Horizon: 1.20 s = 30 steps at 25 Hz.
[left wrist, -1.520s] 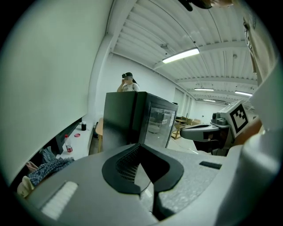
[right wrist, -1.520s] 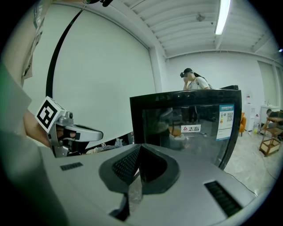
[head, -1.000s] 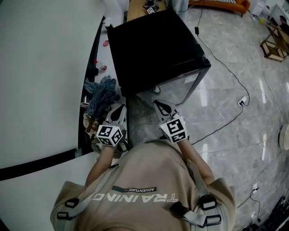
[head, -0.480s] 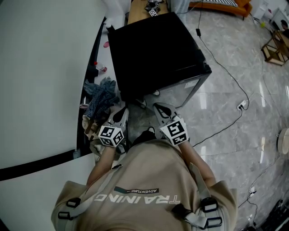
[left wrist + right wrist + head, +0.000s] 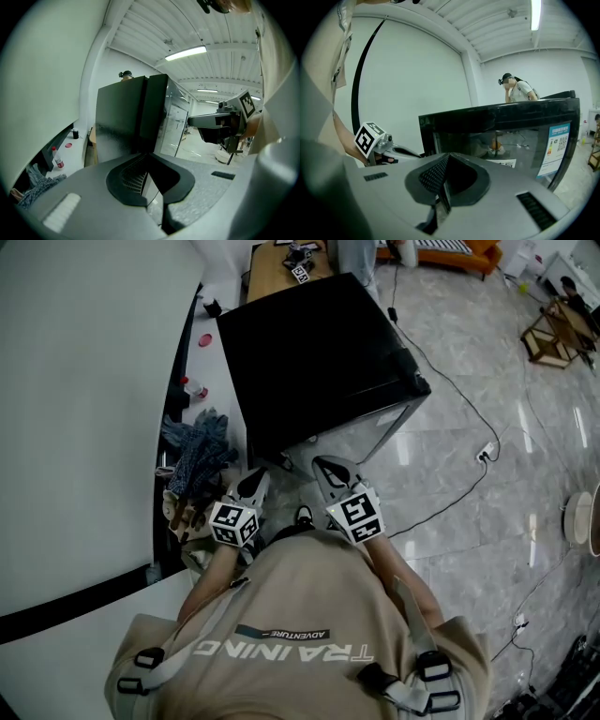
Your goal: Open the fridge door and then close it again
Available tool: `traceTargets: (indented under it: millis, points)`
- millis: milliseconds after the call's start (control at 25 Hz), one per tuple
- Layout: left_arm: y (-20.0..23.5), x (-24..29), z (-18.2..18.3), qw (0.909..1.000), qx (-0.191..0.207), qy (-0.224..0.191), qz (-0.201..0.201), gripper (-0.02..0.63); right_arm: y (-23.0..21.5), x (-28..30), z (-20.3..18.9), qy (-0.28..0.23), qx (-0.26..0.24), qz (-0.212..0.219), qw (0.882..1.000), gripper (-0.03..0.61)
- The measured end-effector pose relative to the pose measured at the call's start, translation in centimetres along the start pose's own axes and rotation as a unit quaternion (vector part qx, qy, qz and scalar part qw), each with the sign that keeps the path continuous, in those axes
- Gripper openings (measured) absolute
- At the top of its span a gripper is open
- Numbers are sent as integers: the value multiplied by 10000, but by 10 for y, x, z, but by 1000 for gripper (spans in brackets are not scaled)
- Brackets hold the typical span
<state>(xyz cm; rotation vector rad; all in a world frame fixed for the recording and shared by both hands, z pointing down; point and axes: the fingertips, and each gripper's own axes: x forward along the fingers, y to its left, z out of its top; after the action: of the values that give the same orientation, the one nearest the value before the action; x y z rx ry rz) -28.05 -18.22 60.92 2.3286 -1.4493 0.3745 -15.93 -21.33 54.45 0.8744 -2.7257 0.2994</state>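
Observation:
A small black fridge [image 5: 319, 352] stands on the floor in front of me, its glass door [image 5: 366, 432] closed. In the head view both grippers hang close to my body, just short of the fridge's near corner. My left gripper [image 5: 255, 478] is shut with nothing between its jaws, and so is my right gripper [image 5: 324, 465]. The left gripper view looks along the shut left gripper [image 5: 149, 180] at the fridge's corner [image 5: 140, 117], with the right gripper [image 5: 211, 122] at its right. The right gripper view looks past the shut right gripper [image 5: 443, 185] at the glass door [image 5: 511, 140]; the left gripper [image 5: 401, 151] is at its left.
A white wall [image 5: 84, 409] runs along the left. At its foot lie a pile of blue-grey cloth [image 5: 199, 448] and a small red-capped bottle [image 5: 192, 390]. Cables and a power strip [image 5: 486, 452] cross the shiny floor at right. Another person [image 5: 516, 90] stands behind the fridge.
The head view has shifted slightly, so the fridge sits higher and further left. Both grippers stay shut at about the same place near my body. The door stays closed.

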Motion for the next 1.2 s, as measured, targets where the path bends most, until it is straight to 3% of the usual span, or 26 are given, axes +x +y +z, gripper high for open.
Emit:
traceTargets:
  millis: [360, 440, 720, 1200]
  points:
    - [-2, 16, -17, 9980, -52, 247, -585, 7, 2, 1, -6, 230, -16, -247, 9994, -5]
    - [-4, 21, -22, 9965, -75, 315, -766, 109, 3, 3, -9, 300, -12, -267, 9992, -5]
    - [-8, 35, -18, 9947, 171, 304, -966, 109, 3, 7, -15, 487, 0, -342, 9982, -5]
    - [-11, 37, -19, 9929, 96, 441, -1104, 67, 2, 5, -20, 533, 120, -586, 9968, -5]
